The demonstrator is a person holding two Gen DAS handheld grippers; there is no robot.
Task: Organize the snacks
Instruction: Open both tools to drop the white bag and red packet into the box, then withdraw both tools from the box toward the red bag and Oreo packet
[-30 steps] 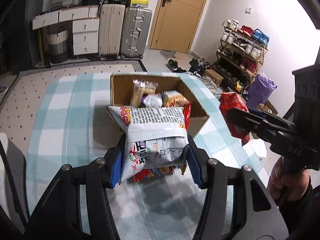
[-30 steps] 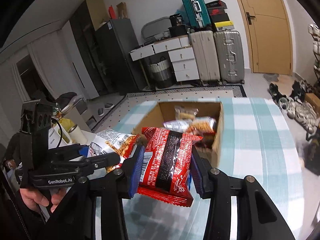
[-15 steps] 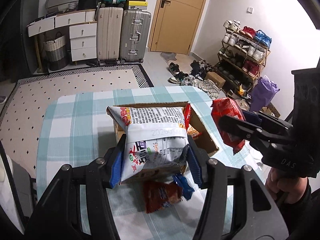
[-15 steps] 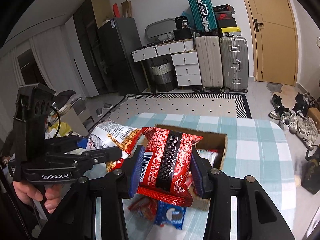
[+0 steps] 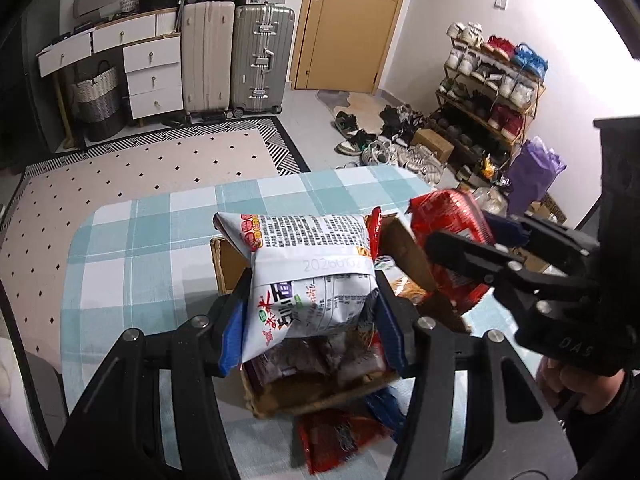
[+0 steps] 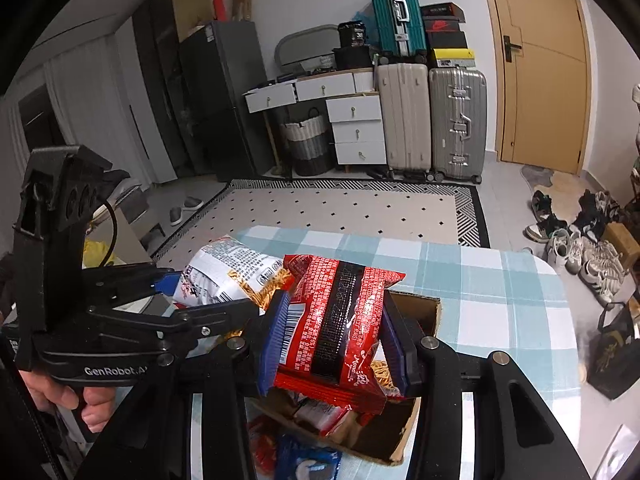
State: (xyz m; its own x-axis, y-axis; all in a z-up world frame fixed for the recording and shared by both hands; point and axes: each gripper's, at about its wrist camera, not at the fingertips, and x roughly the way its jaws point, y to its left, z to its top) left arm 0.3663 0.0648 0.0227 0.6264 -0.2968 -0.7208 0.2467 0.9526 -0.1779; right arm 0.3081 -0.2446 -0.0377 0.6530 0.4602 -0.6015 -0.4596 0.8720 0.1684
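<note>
left gripper: jaws clamp white bag
right gripper: jaws clamp red pack
box: below both, on counter

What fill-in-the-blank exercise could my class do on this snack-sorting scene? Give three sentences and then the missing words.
1. The left gripper is shut on a ____ snack bag printed with text.
2. The right gripper is shut on a ____ snack packet.
3. Both packs hang above an open ____ box on the checked tablecloth.

Missing words: white; red; cardboard
</note>
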